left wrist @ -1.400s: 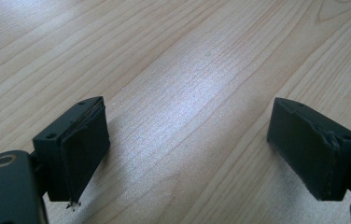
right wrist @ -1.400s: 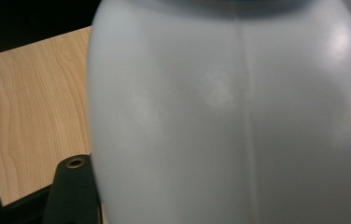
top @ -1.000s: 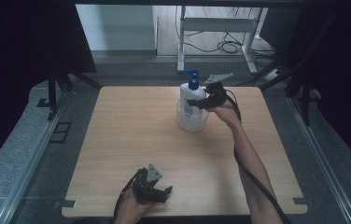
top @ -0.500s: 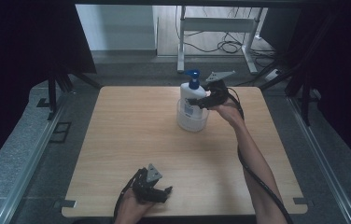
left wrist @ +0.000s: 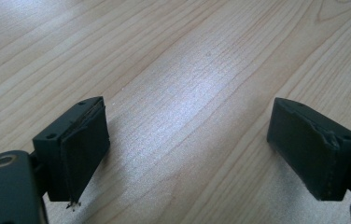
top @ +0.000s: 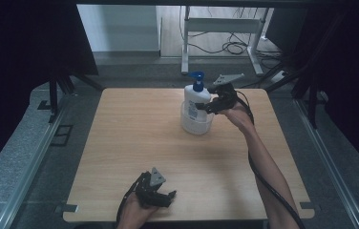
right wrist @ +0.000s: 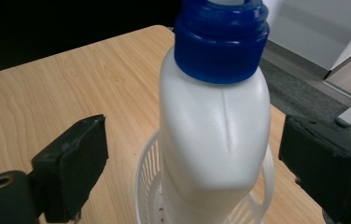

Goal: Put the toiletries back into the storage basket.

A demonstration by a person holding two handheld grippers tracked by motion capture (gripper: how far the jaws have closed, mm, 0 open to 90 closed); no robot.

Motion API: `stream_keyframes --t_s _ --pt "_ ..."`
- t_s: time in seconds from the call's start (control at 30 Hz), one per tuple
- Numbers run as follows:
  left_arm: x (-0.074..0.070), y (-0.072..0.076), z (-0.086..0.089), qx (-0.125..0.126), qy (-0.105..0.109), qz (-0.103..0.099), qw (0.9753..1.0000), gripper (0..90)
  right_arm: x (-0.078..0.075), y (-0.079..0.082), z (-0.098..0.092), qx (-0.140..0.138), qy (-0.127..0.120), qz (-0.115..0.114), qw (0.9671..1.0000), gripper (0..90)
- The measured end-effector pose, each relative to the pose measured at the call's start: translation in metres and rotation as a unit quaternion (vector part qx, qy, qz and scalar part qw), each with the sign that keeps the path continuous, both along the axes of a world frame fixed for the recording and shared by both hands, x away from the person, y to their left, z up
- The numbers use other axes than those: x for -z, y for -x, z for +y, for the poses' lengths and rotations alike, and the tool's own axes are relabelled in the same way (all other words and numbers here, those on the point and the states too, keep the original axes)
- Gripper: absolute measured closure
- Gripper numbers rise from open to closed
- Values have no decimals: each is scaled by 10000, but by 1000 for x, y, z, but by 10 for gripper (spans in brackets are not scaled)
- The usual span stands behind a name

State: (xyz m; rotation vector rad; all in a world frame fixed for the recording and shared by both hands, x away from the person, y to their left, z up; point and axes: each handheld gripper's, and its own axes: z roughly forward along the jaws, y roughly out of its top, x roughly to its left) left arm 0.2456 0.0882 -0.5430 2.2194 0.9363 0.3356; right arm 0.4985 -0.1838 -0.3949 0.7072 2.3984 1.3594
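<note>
Item: white pump bottle [top: 195,101] with blue cap [right wrist: 220,39] and blue pump head. It stands upright inside a small white slotted basket [top: 196,125] on the far half of the desk [top: 134,143], somewhat right of centre. In the right gripper view the bottle's shoulder and cap rise between the two black jaws, its base sitting within the basket's rim [right wrist: 148,154].

Item: right tongs [top: 211,106], held in the person's right hand [top: 237,114], forearm reaching up from the lower right of the high view. The tongs are at the bottle's right side, level with its upper body. Jaws stand wide, one on each side of the bottle, each with a visible gap to the white plastic; nothing is gripped. A grey three-cornered plate [top: 226,79] sits on top, and a black cable [top: 268,186] trails back along the forearm.

Item: left tongs [top: 162,196], held in the person's left hand [top: 132,214] at the near edge of the desk, left of centre, well apart from the bottle and basket. In the left gripper view [left wrist: 187,154] the jaws are spread wide over bare wood grain, close above the surface, with nothing between them.

Item: desk, light wood top, rectangular. Beyond its far edge are a grey floor, a white metal frame [top: 220,28] and loose cables [top: 232,46]. Dark curtains hang at both sides.
</note>
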Motion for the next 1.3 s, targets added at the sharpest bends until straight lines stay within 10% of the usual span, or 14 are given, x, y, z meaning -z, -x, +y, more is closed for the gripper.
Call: stream_keyframes --t_s 1.3 --pt "0 0 0 25 -28 -14 10000 122 3 42 -17 18 244 -87 9997 37"
